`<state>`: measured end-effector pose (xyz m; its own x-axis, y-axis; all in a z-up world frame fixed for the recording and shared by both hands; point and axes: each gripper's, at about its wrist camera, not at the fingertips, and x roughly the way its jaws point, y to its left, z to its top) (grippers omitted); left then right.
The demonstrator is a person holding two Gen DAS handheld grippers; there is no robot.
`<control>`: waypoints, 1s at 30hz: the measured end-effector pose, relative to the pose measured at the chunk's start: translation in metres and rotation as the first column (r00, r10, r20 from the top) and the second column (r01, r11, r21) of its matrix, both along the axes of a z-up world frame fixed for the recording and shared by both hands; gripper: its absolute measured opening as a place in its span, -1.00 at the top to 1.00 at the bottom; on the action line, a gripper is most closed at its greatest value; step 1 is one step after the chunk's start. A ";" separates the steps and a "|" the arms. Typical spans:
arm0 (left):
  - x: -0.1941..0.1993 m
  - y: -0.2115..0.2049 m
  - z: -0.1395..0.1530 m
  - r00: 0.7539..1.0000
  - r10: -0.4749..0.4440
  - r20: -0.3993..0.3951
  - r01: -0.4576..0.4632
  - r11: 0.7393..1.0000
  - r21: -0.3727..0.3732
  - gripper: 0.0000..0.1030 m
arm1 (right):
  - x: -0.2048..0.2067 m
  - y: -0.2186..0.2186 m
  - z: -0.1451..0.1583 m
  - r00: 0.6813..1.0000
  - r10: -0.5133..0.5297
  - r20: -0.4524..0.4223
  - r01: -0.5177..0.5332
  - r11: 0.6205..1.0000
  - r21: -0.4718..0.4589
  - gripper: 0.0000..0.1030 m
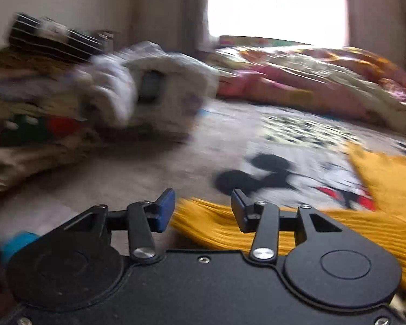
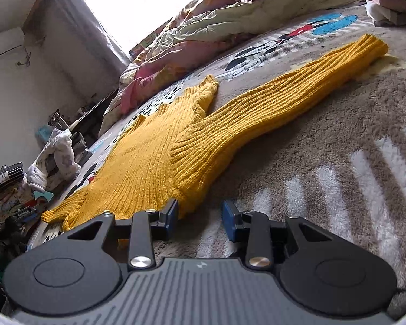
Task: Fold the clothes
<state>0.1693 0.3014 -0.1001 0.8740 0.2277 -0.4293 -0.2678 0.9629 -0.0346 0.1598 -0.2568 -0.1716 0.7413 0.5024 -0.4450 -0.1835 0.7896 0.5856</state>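
Two grippers worked over a bed covered by a grey plush blanket printed with cartoon mice. One mustard-yellow ribbed sweater lay spread flat on that blanket, its body fanned out toward the left of the right wrist view and one long sleeve stretched away to the upper right, its cuff near a blue cartoon print.

Seen from its own camera, the right gripper sat low at the sweater's near corner. Its blue-padded jaws stood partly apart; the left pad touched or just overlapped the knit edge, while the right pad rested over bare blanket, so no cloth was pinched between them.

In the left wrist view, heavily smeared by motion, the left gripper hung just above another edge of the yellow sweater. Its jaws stood apart with a clear gap, yellow knit showing beyond that gap and nothing pressed by the pads.

Farther back lay a rumpled pink and cream quilt under a bright window. To the left rose a blurred pile of clothes, topped by something dark with thin stripes.
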 end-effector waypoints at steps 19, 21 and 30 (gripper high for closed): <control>0.016 -0.041 0.060 0.986 -0.128 -0.104 0.110 0.981 -0.158 -0.14 | 0.002 -0.018 0.003 0.997 -0.075 0.004 0.073 0.989 0.128 0.03; 0.018 -0.071 0.070 0.967 -0.223 -0.122 0.204 0.967 -0.155 -0.15 | 0.007 -0.016 0.002 0.997 -0.074 0.004 0.073 0.990 0.125 0.03; 0.085 -0.237 0.068 0.785 -0.568 -0.247 0.552 0.822 -0.139 -0.15 | 0.020 0.011 0.005 0.999 -0.014 0.044 0.013 1.000 0.003 0.01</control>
